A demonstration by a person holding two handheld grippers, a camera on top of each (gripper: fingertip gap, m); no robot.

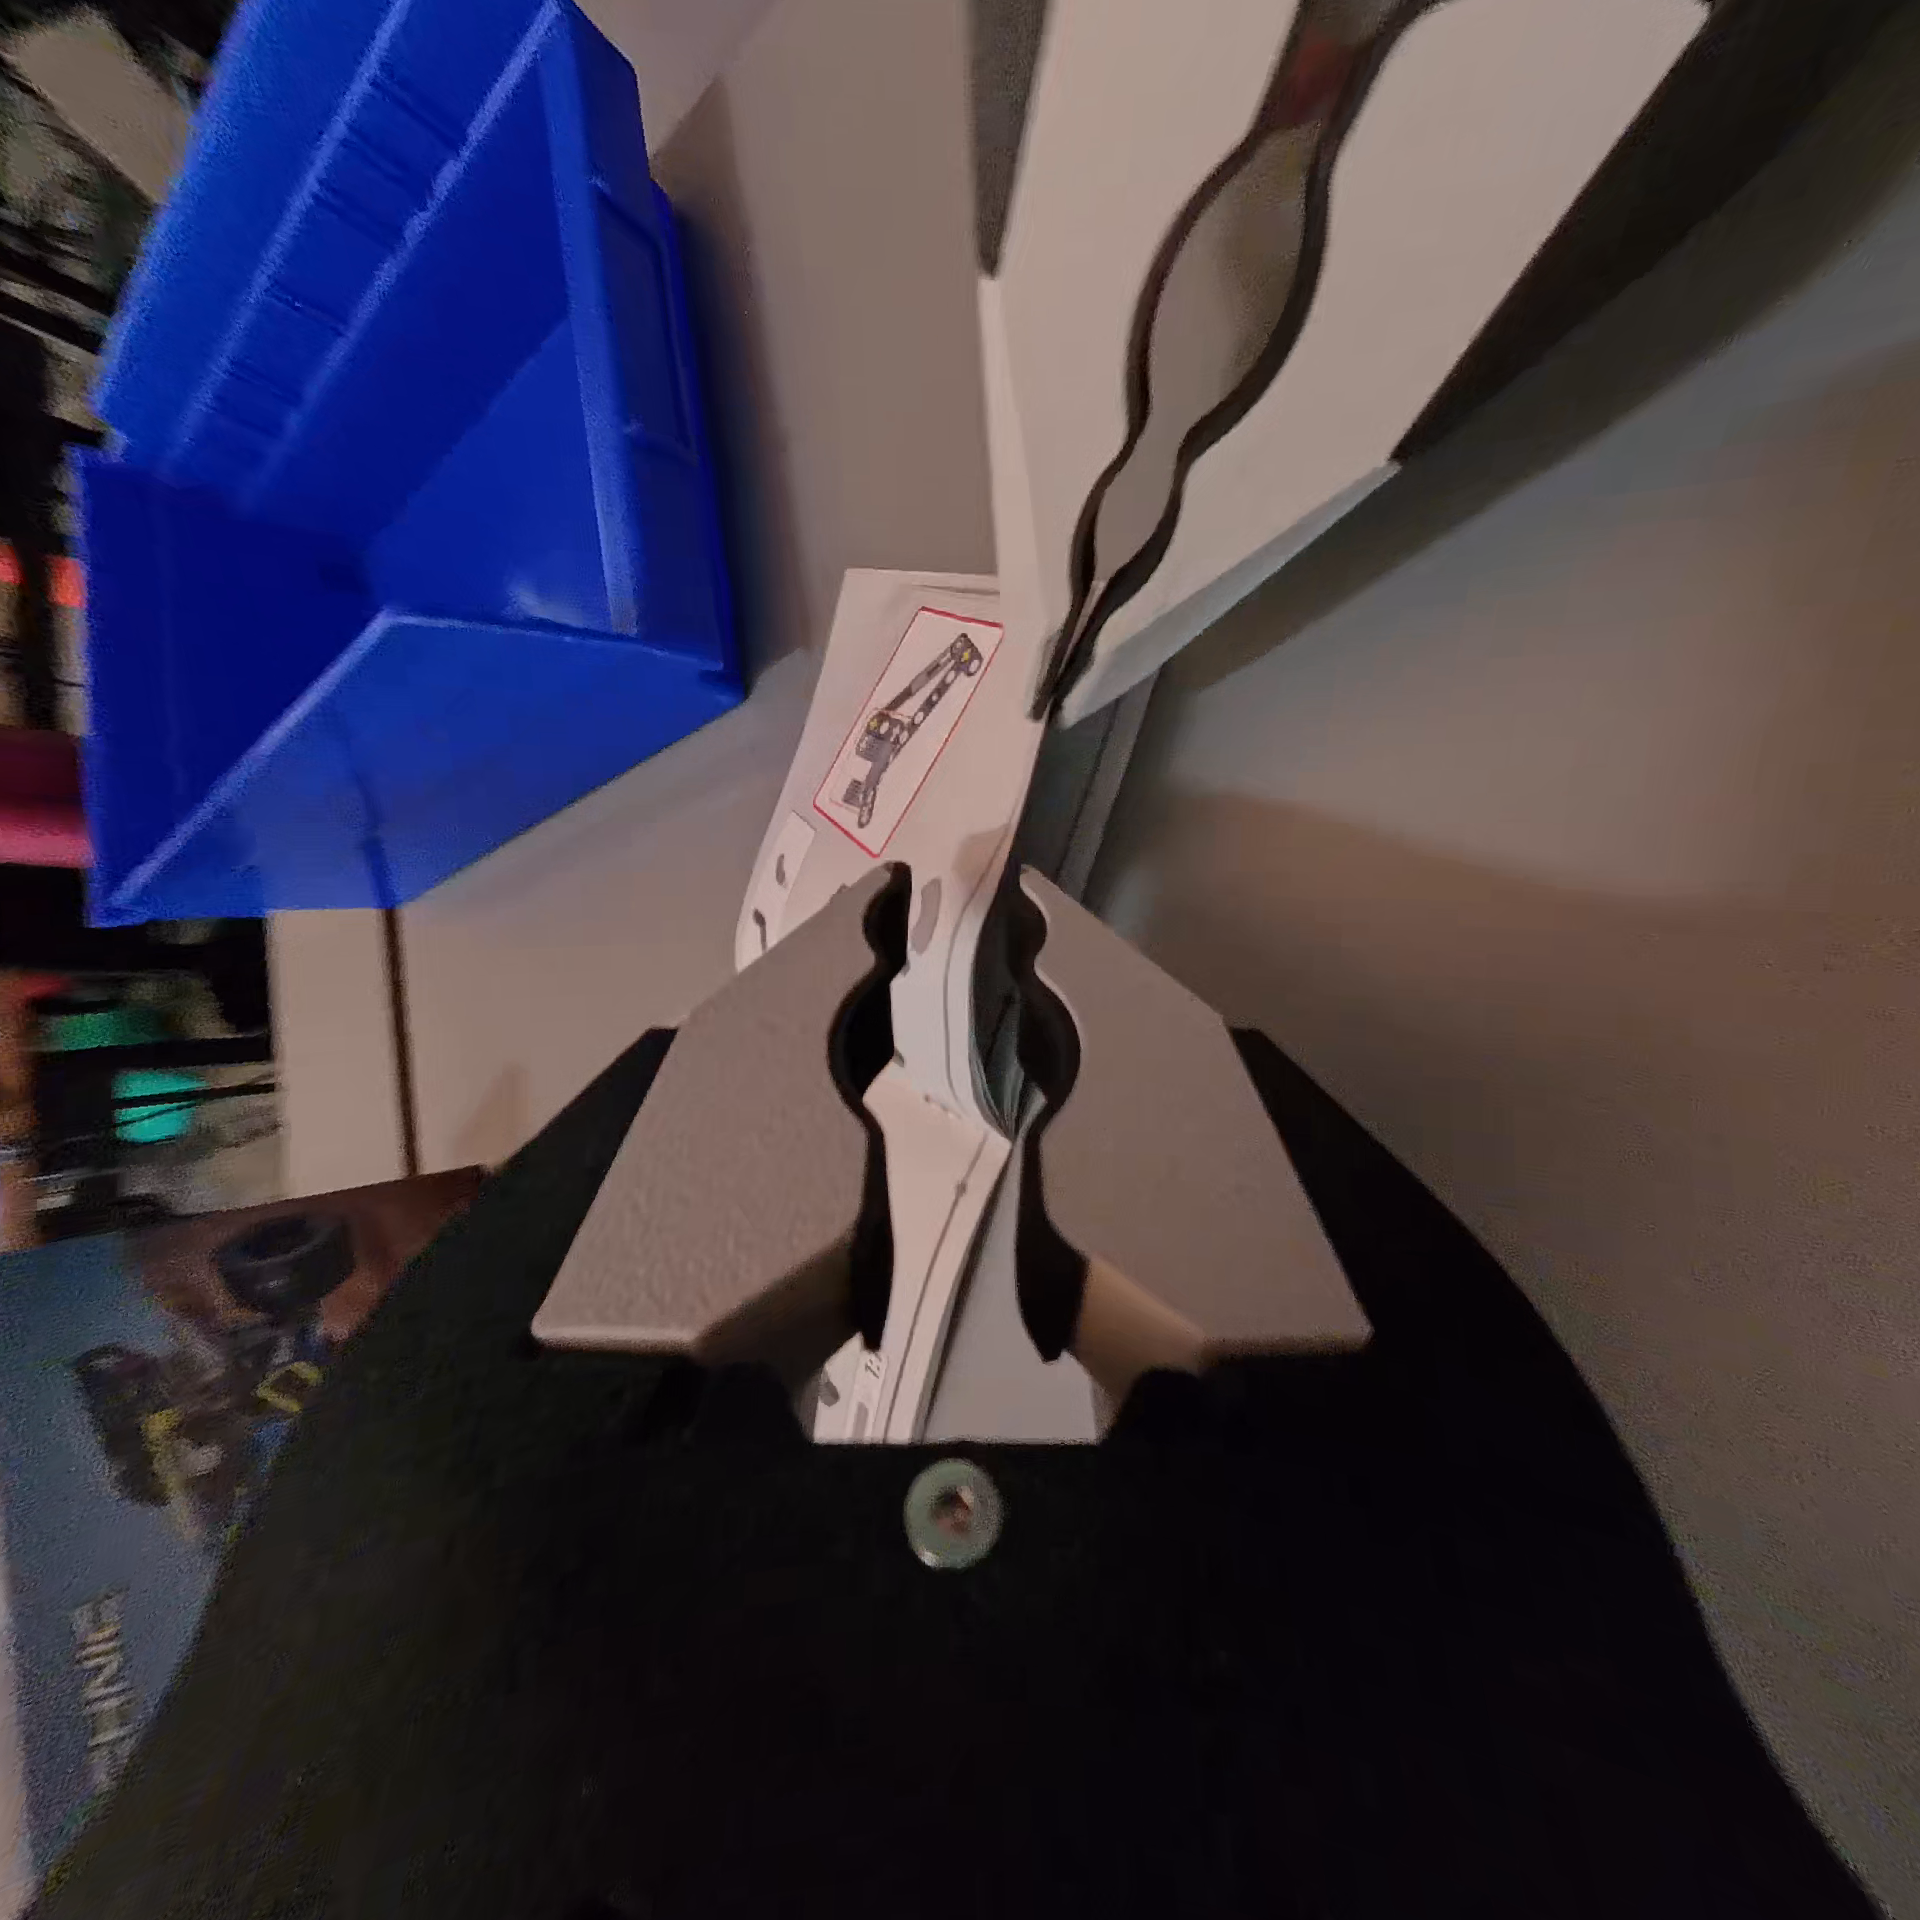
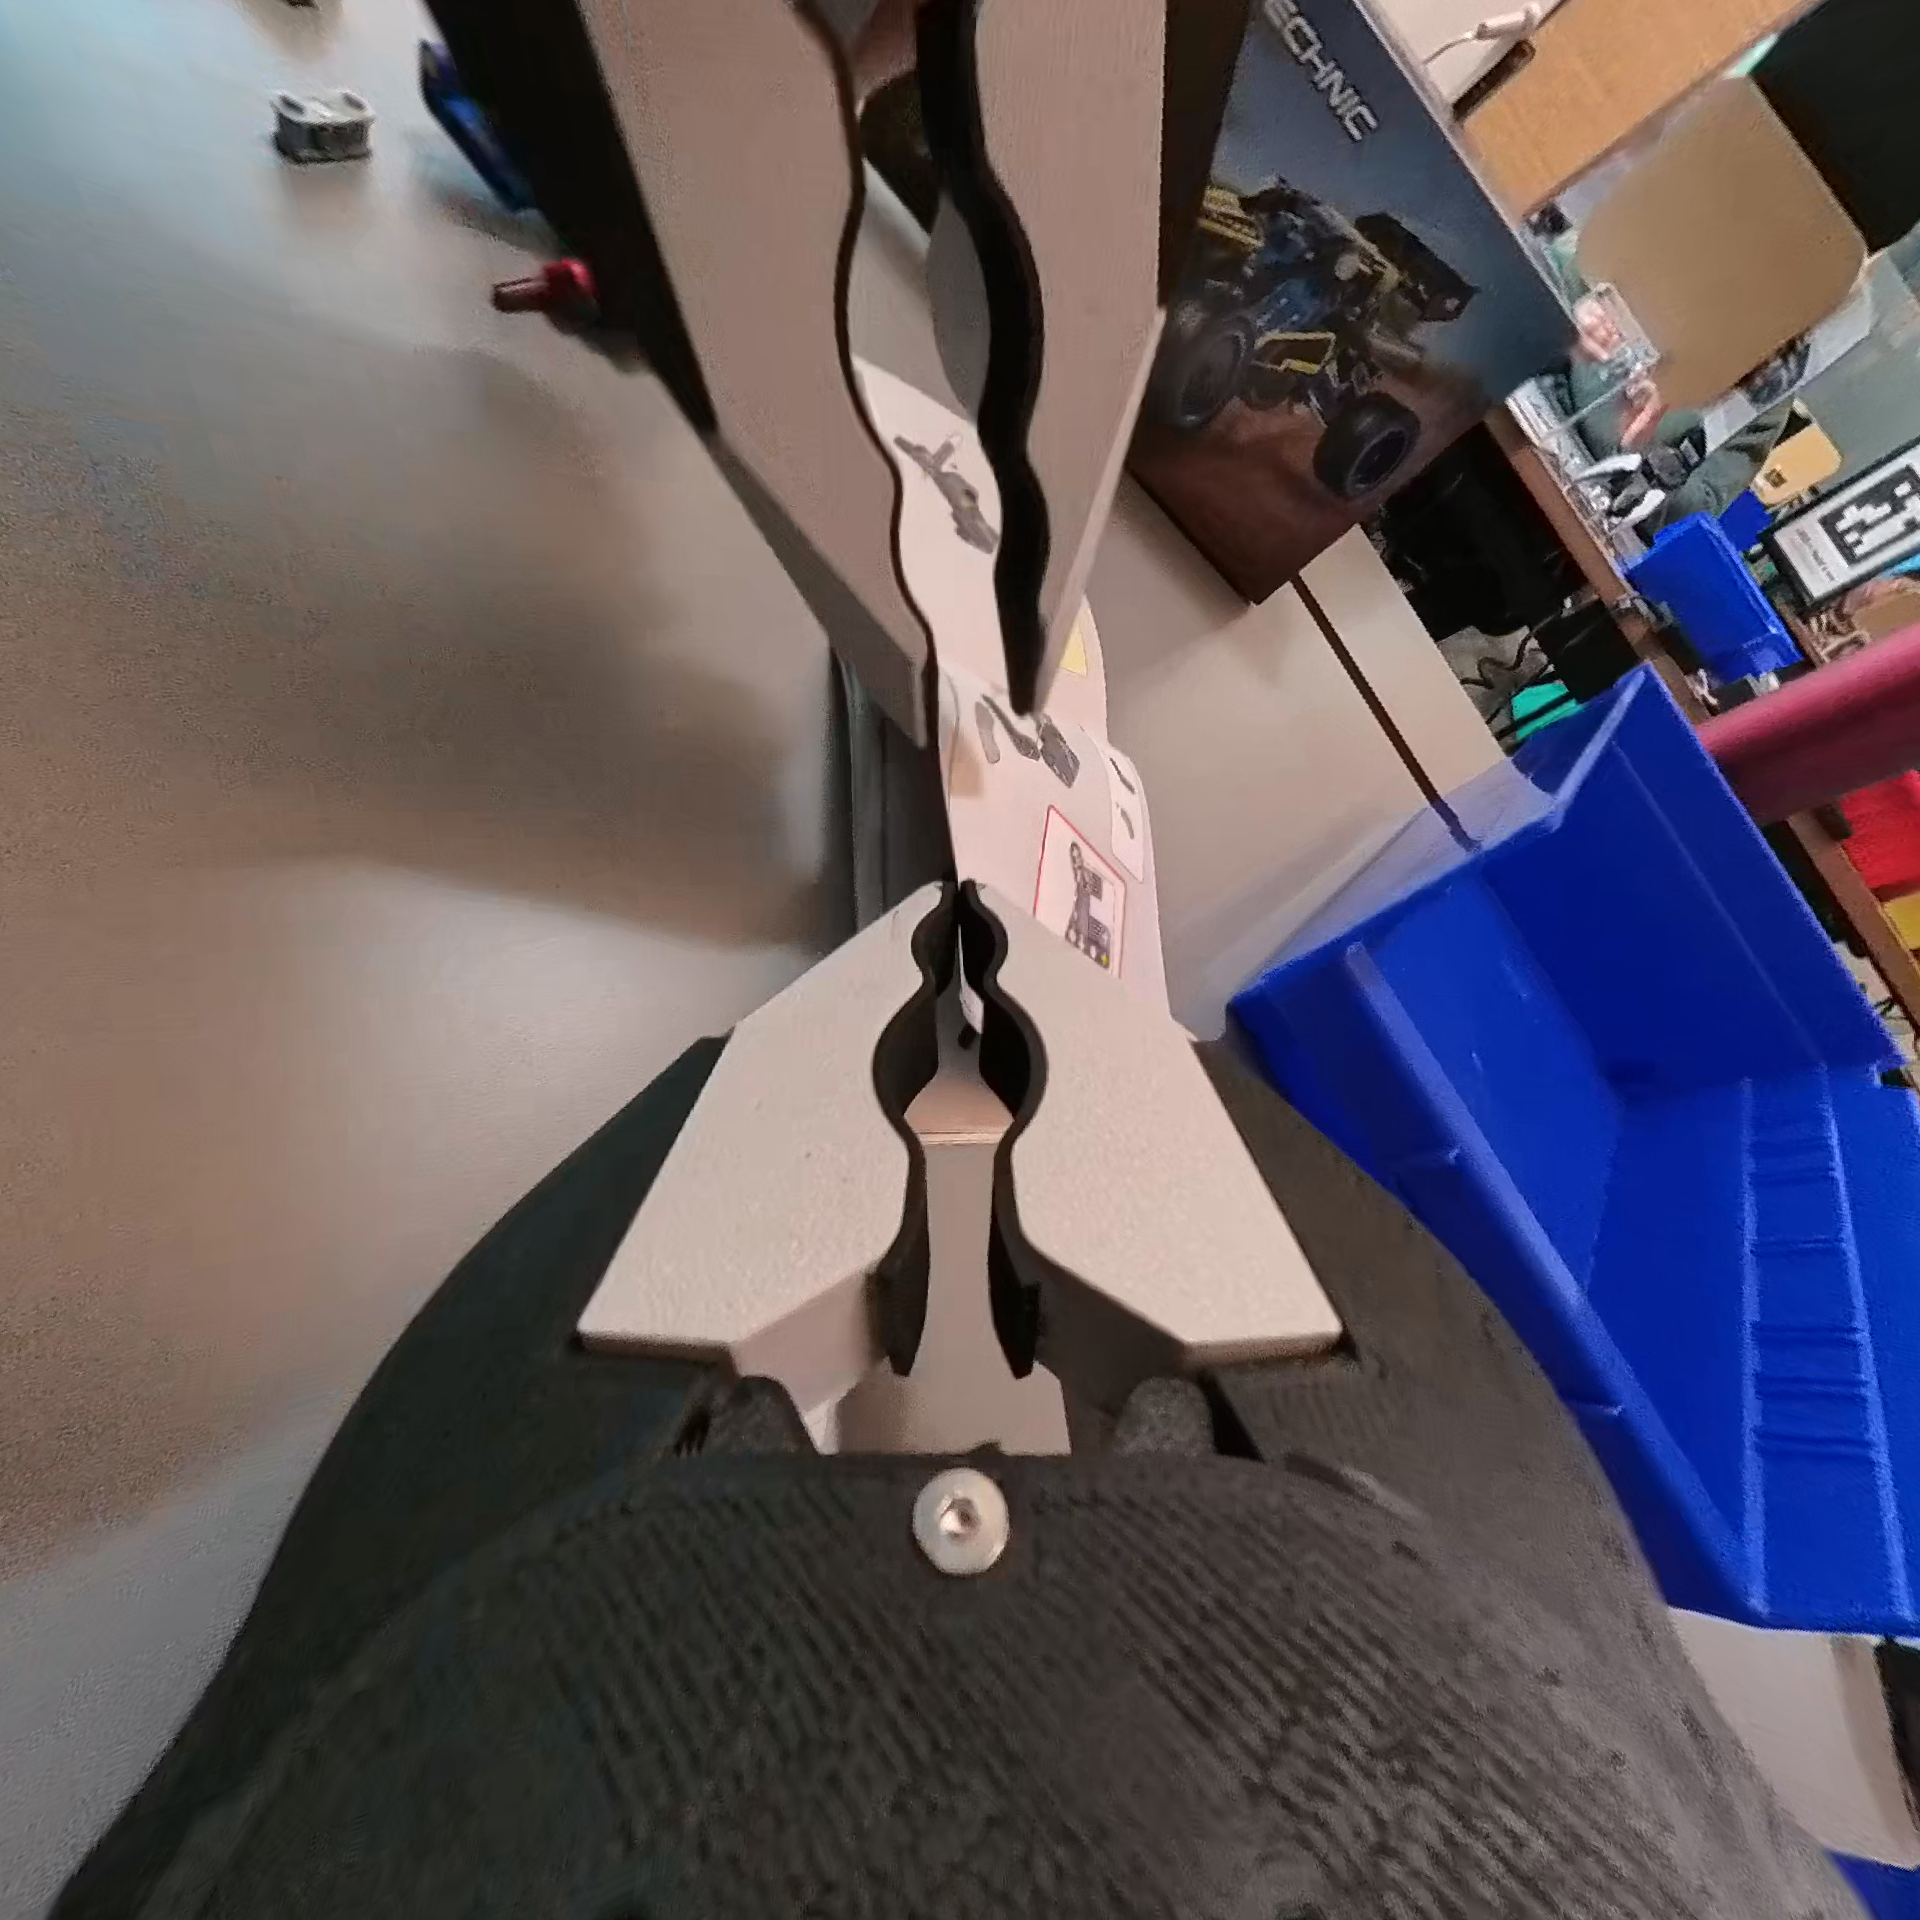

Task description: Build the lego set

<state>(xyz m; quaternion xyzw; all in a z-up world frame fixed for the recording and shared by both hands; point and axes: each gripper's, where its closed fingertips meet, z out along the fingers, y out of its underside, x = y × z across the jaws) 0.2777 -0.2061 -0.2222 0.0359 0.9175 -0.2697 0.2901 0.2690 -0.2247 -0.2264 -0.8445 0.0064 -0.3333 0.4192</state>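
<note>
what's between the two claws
A white instruction booklet spans from the right claw to the left claw; the right wrist view shows it best.

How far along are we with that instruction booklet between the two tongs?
Already: both tongs are at the booklet, next to the blue bin. In hand: the right tongs are shut on a page edge. The left tongs stand apart around the pages, and whether they are pressing is unclear. Left: the page curves between them rather than lying flat, and it is not released.
</note>
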